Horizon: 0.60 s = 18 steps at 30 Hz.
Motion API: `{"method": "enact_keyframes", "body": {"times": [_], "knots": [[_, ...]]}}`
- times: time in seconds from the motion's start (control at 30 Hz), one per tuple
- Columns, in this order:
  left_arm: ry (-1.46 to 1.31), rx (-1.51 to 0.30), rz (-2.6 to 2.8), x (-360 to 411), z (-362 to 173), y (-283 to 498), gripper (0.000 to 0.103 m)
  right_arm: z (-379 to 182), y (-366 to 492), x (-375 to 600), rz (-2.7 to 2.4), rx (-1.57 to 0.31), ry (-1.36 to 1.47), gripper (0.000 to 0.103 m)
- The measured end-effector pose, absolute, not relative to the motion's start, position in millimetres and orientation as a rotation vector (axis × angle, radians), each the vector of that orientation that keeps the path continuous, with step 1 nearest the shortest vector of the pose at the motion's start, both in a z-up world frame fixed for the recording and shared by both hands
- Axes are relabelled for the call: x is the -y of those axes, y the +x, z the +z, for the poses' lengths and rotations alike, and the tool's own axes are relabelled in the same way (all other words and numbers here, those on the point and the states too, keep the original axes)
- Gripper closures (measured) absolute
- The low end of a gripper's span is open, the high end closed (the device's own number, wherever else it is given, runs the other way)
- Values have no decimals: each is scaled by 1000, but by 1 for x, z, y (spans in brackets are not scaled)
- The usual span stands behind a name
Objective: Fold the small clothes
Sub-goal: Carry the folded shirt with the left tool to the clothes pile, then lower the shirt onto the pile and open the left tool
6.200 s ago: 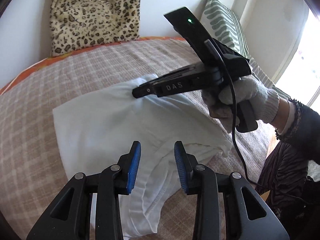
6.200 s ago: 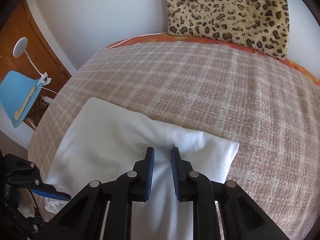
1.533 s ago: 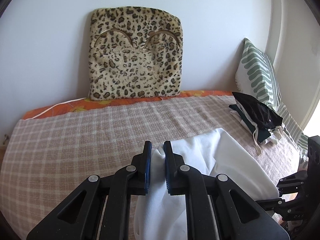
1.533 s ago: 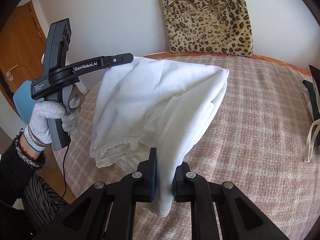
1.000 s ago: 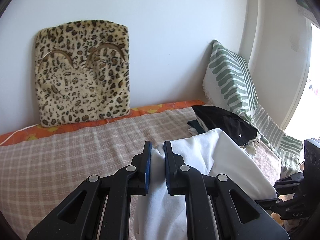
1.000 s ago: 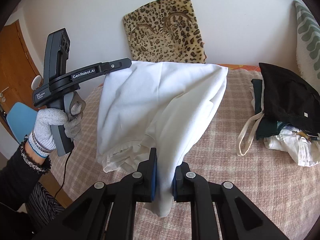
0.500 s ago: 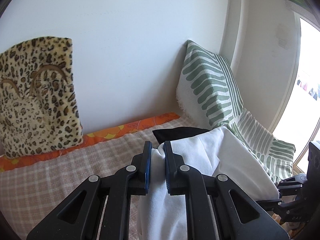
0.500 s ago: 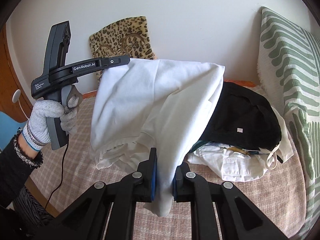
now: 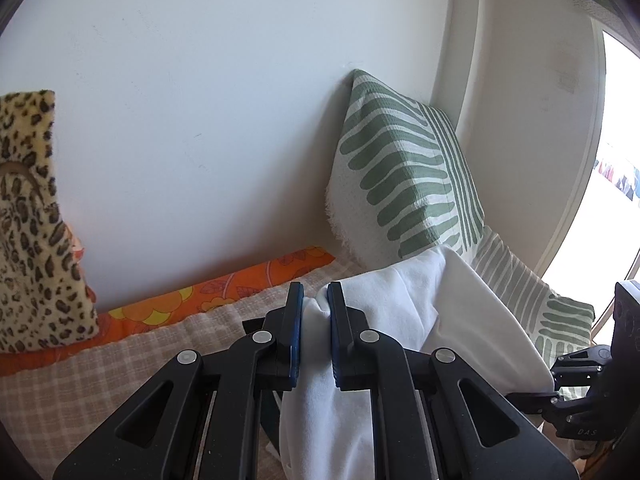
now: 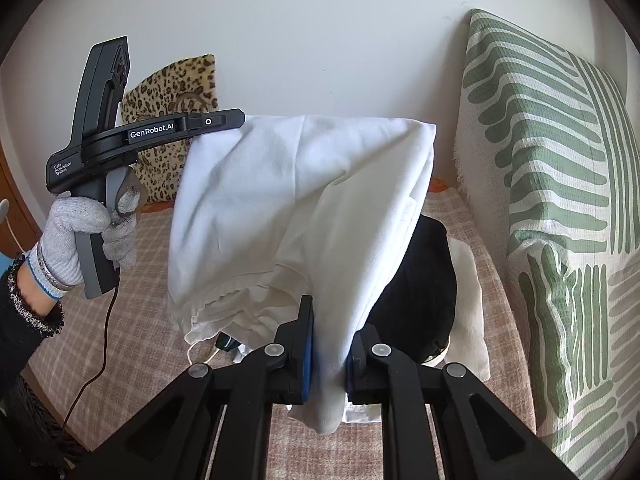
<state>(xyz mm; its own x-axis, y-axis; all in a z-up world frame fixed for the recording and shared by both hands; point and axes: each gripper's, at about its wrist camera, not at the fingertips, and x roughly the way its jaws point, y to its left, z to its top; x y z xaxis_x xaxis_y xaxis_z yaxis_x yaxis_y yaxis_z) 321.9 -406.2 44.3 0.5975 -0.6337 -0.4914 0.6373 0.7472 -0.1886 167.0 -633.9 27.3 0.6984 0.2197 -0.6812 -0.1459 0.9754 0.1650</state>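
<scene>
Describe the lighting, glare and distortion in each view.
Left wrist view: the window at the right edge is blown out white; the fisheye bends the wall corner. Right wrist view: even daylight, no glare; the white garment stays sharp, the green-striped pillow bulges at the rim.

"GenRobot.AI" and "Data Acquisition System" on left gripper (image 10: 224,122); "DAS" on right gripper (image 9: 532,394)

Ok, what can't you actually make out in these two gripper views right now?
- Clothes pile, right wrist view: mostly hidden behind the hanging white garment.
- Garment's lower hem, left wrist view: cut off by the bottom edge and the left gripper.
- Right gripper: its pad faces are covered by cloth.
</scene>
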Motion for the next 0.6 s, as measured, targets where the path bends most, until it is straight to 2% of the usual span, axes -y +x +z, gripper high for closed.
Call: {"method": "enact_keyframes", "body": {"times": [0.5, 0.6], "knots": [[116, -579, -643, 450, 11, 363, 93, -19, 217, 679, 176, -848, 118, 93], [147, -597, -626, 456, 5, 366, 89, -25, 218, 680, 155, -865, 109, 92]]}}
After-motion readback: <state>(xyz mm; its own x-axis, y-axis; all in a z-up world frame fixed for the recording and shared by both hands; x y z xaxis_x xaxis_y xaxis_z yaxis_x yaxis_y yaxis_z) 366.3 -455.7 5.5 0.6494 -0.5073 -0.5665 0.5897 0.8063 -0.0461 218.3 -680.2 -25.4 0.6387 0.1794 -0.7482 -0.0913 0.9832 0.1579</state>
